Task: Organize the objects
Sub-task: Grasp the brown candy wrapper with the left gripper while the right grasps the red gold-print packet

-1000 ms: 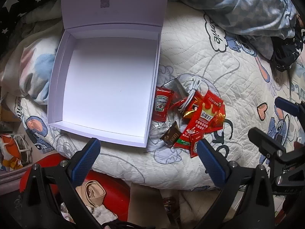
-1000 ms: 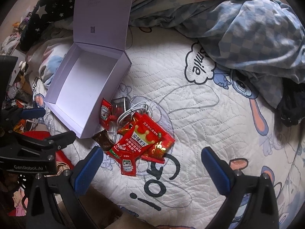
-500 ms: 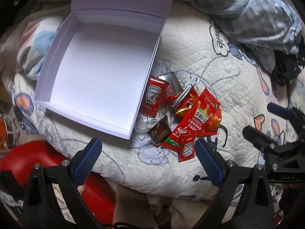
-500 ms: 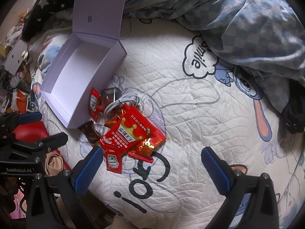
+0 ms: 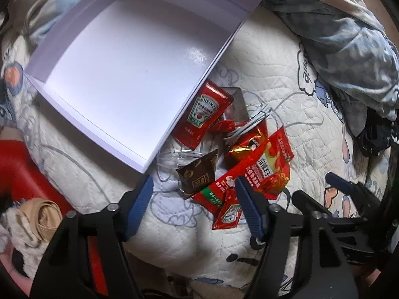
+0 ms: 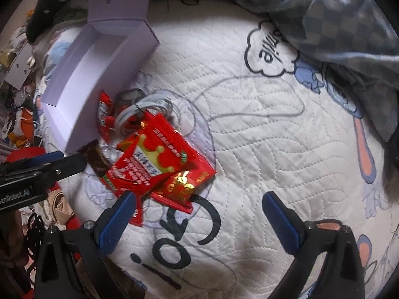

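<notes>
An open lavender box (image 5: 119, 74) lies on the quilt with its lid up, also in the right wrist view (image 6: 82, 79). Beside it is a pile: a Heinz ketchup sachet (image 5: 203, 114), a brown sachet (image 5: 199, 175), a big red packet (image 5: 259, 172), a small ketchup sachet (image 5: 228, 211) and a coiled white cable (image 5: 247, 122). My left gripper (image 5: 193, 186) hangs just over the pile's near edge. Its jaws are closing, with the brown sachet's corner between them and the pads touching nothing. My right gripper (image 6: 198, 196) stands wide open beside the red packets (image 6: 159, 159).
A blue checked blanket (image 6: 336, 12) is bunched at the back right. The bed's edge drops off at the near left, where a red object (image 5: 17, 169) and clutter sit on the floor. Bare quilt (image 6: 274, 124) stretches to the right of the pile.
Both grippers have sunk toward the pile, which now looks larger. The left jaws have narrowed from wide. The left view has rolled, so the box appears tilted.
</notes>
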